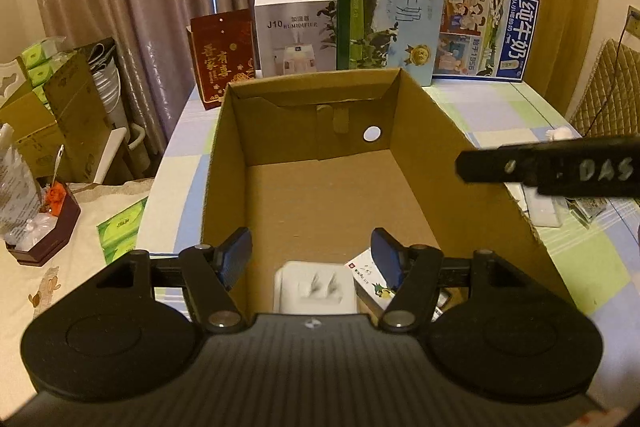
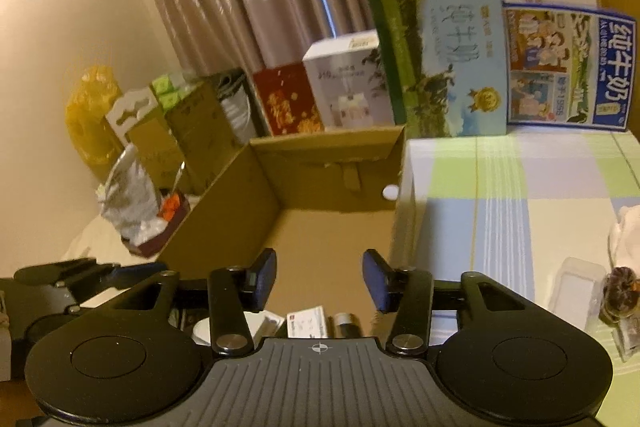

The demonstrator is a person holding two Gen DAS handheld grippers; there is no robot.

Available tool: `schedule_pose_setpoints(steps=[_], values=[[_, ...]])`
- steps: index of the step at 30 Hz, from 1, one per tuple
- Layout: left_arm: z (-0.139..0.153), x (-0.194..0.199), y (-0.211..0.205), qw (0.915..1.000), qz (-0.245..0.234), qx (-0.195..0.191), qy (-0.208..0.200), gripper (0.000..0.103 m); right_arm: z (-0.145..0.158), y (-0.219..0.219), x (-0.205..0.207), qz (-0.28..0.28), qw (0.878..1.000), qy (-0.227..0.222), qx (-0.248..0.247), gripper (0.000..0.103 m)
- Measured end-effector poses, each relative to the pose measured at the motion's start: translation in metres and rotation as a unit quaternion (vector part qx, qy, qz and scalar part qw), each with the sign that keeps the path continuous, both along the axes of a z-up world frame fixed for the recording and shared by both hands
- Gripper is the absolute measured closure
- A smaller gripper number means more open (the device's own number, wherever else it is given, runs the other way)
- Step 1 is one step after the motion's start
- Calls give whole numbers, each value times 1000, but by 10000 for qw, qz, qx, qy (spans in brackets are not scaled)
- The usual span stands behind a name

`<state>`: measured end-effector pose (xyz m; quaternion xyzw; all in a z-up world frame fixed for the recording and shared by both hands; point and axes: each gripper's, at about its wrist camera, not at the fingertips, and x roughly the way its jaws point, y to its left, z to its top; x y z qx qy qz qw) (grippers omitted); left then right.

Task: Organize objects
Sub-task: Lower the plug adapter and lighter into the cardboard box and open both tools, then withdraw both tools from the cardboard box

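An open cardboard box [image 1: 320, 203] [image 2: 332, 227] sits on a checked tablecloth. At its near end lie a white adapter [image 1: 315, 287], a small printed card box [image 1: 370, 277] [image 2: 308, 321] and a dark cylinder [image 2: 347, 323]. My left gripper [image 1: 312, 259] hovers open above the adapter, nothing between its blue pads. My right gripper [image 2: 319, 281] is open too, over the box's near end and holding nothing. One of its fingers [image 1: 552, 169] shows from the side in the left wrist view, reaching in over the box's right wall.
Upright cartons line the table's back: a red gift bag [image 1: 224, 55], a humidifier box [image 1: 296, 31], two milk cartons [image 1: 390, 11] [image 1: 486, 31]. Small items [image 2: 616, 291] and a clear plastic case [image 2: 574, 287] lie right of the box. Left stand cardboard boxes [image 1: 60, 115] and tissue packs [image 1: 120, 231].
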<state>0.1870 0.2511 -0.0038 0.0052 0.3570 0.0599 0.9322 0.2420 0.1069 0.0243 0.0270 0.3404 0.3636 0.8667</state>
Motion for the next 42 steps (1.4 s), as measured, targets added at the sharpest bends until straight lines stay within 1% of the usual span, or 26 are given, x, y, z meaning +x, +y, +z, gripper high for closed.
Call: schedule_pose_setpoints(steps=[6, 9, 12, 15, 19, 22, 23, 25, 27, 29, 31, 35, 39, 42], values=[[14, -21, -5, 9998, 121, -56, -136, 42, 16, -33, -18, -210, 9997, -73, 110, 56], [21, -36, -10, 9996, 175, -140, -192, 40, 23, -55, -34, -336, 9993, -56, 185, 51], [28, -53, -19, 9993, 236, -189, -218, 39, 28, -73, -54, -412, 9990, -125, 115, 45], [34, -71, -31, 9991, 264, -253, -232, 38, 32, -91, -74, -450, 9989, -118, 76, 42], [43, -95, -50, 9989, 286, -283, -227, 33, 33, -112, -97, -570, 9984, -10, 20, 35], [48, -110, -65, 9990, 294, -289, -200, 29, 35, -125, -113, -613, 9981, -29, -37, 31], [49, -115, -69, 9990, 295, -291, -194, 27, 36, -129, -118, -607, 9981, -40, -55, 30], [52, -125, -79, 9989, 316, -304, -190, 22, 38, -136, -128, -615, 9980, -97, -99, 27], [54, -132, -87, 9987, 315, -332, -206, 21, 40, -143, -136, -604, 9978, -210, -193, 24], [55, -138, -96, 9986, 330, -350, -215, 17, 41, -151, -144, -637, 9973, -287, -243, 21], [56, -141, -105, 9985, 327, -369, -232, 13, 42, -161, -149, -696, 9968, -295, -261, 17], [58, -147, -123, 9986, 288, -345, -288, 4, 42, -178, -153, -833, 9956, -323, -276, 14], [60, -149, -139, 9988, 197, -339, -298, 2, 43, -193, -153, -958, 9945, -308, -277, 12], [58, -149, -147, 9989, 144, -346, -277, 1, 41, -204, -153, -1063, 9936, -289, -263, 12]])
